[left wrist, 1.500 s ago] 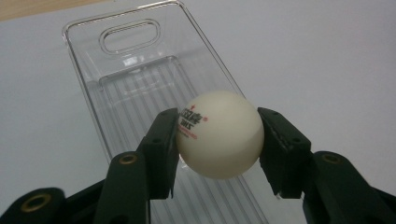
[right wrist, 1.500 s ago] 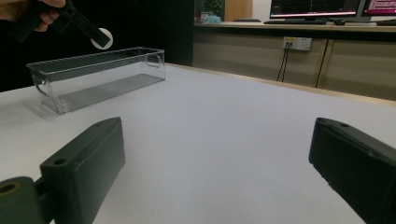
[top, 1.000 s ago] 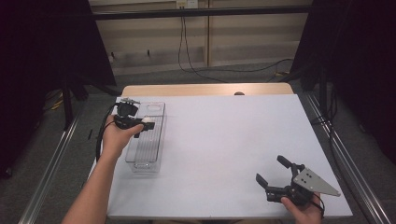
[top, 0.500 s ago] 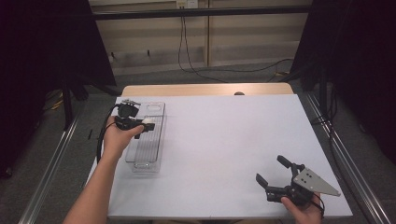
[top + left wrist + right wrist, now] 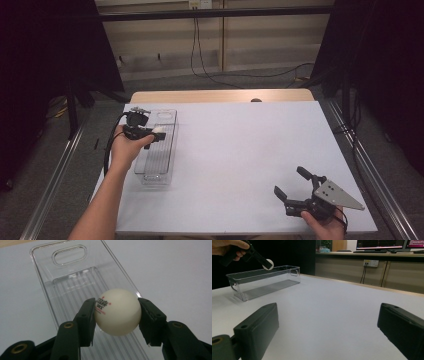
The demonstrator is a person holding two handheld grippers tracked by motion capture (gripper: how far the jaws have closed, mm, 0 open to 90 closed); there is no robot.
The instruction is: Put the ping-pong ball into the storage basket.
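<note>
A white table-tennis ball [image 5: 117,311] with small printed lettering sits between the two black jaws of my left gripper [image 5: 116,315], which is shut on it. That gripper [image 5: 150,134] hangs above a long clear plastic bin [image 5: 159,150] at the table's left side; the ball [image 5: 159,131] shows as a white spot over the bin. In the right gripper view the ball [image 5: 268,264] hovers just above the bin [image 5: 262,281]. My right gripper [image 5: 291,186] stands open near the front right edge, with nothing between its jaws [image 5: 327,327].
The white table top [image 5: 240,150] spreads between the two hands. The bin has a ribbed floor and a handle cut-out [image 5: 69,255] at its far end. Cables and dark curtains lie beyond the table's far edge.
</note>
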